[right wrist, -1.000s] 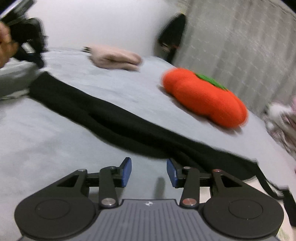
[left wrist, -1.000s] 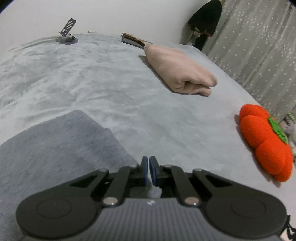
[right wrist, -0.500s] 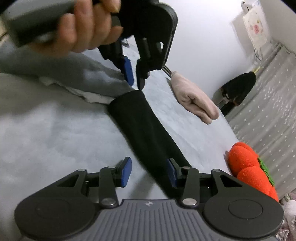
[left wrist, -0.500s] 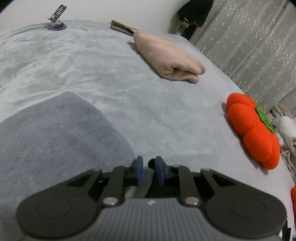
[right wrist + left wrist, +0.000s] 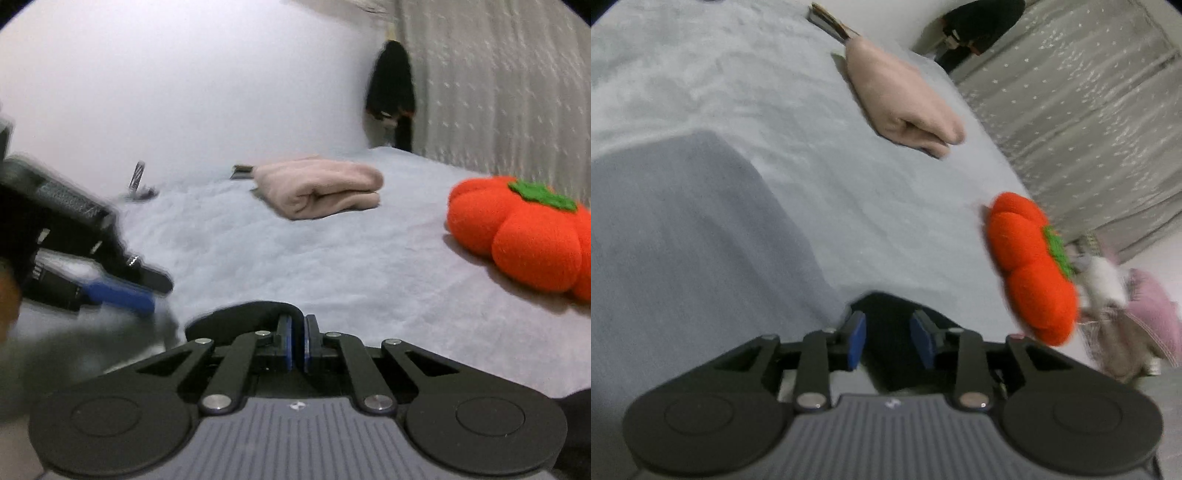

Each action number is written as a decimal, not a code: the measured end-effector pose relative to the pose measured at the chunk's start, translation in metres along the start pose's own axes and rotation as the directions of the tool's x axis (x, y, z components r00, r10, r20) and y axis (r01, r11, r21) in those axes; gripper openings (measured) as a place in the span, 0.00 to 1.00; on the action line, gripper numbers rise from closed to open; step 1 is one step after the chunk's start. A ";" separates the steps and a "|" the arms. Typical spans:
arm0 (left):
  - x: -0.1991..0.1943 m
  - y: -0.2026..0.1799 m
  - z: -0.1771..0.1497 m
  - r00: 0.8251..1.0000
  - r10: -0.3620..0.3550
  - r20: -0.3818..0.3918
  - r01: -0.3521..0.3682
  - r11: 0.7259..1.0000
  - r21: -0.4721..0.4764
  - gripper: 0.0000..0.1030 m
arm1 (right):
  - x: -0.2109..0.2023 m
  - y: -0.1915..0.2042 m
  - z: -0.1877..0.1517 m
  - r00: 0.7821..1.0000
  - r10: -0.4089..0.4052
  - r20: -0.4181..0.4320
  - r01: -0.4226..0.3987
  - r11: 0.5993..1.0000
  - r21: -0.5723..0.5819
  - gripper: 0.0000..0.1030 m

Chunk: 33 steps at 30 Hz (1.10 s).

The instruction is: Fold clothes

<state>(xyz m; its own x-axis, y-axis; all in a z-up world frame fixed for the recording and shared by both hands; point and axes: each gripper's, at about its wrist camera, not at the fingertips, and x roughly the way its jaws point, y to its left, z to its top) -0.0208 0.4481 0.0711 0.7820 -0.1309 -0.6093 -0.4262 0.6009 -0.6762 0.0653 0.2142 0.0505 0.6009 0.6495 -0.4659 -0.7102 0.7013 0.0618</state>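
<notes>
In the left wrist view, the left gripper has its jaws partly apart; they have just been opening, and the end of the black sleeve lies between them, but the pads do not seem to press on it. To the left spreads the grey garment on the bed. The folded pink garment lies well apart, further up the bed, and the orange pumpkin cushion sits near the bed's right edge.

In the right wrist view, the right gripper has just closed its jaws, and they pinch a fold of the black sleeve. The left gripper shows at the left, blurred, just over the grey cloth.

I judge the step is to carry the sleeve over onto the body of the garment. To do it well, the right gripper should keep a firm pinch and lift the sleeve only a little, so that the cloth does not drag the layers below, and the left gripper should move clear or hold the body flat.

There is wide free bed between the garment and the pink pile. The cushion is on the right side, so the sweep should go to the left, away from it and from the bed's edge.
</notes>
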 end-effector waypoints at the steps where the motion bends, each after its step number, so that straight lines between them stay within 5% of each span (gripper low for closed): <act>1: 0.001 -0.003 -0.003 1.000 -0.011 -0.003 0.011 1.000 0.009 0.37 | -0.001 -0.002 0.004 1.000 -0.003 0.001 0.003 1.000 0.024 0.05; 7: 0.040 -0.006 -0.016 0.994 0.102 -0.040 -0.099 0.993 0.059 0.37 | -0.005 -0.010 0.010 0.998 -0.067 0.009 0.065 0.992 0.109 0.05; 9: 0.053 -0.004 -0.019 0.986 0.161 -0.048 -0.156 0.984 0.087 0.30 | -0.008 -0.013 0.009 0.997 -0.083 0.008 0.081 0.989 0.122 0.05; 11: 0.060 -0.003 -0.024 0.966 0.256 -0.030 -0.249 0.958 0.145 0.05 | -0.010 -0.016 0.008 0.996 -0.083 0.008 0.081 0.987 0.141 0.06; 16: 0.058 -0.008 -0.025 0.916 0.395 0.064 -0.397 0.877 0.270 0.06 | -0.009 -0.018 0.003 0.998 -0.068 0.001 0.067 0.986 0.152 0.06; 18: 0.059 -0.007 -0.021 0.912 0.403 0.077 -0.407 0.862 0.302 0.06 | -0.009 -0.016 0.001 0.998 -0.065 0.004 0.064 0.988 0.144 0.06; 23: 0.054 0.005 0.000 0.904 0.416 0.099 -0.426 0.859 0.286 0.06 | -0.008 -0.013 -0.001 0.999 -0.051 0.012 0.048 0.988 0.146 0.06; 33: 0.042 0.039 0.041 0.900 0.418 0.122 -0.430 0.898 0.095 0.06 | -0.014 -0.009 -0.001 0.999 -0.038 0.021 0.035 0.994 0.105 0.06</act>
<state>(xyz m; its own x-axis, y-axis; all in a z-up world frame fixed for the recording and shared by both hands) 0.0143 0.4986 0.0360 0.5813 0.2295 -0.7806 -0.6755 0.6710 -0.3057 0.0631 0.1985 0.0554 0.6348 0.6285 -0.4495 -0.6461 0.7508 0.1372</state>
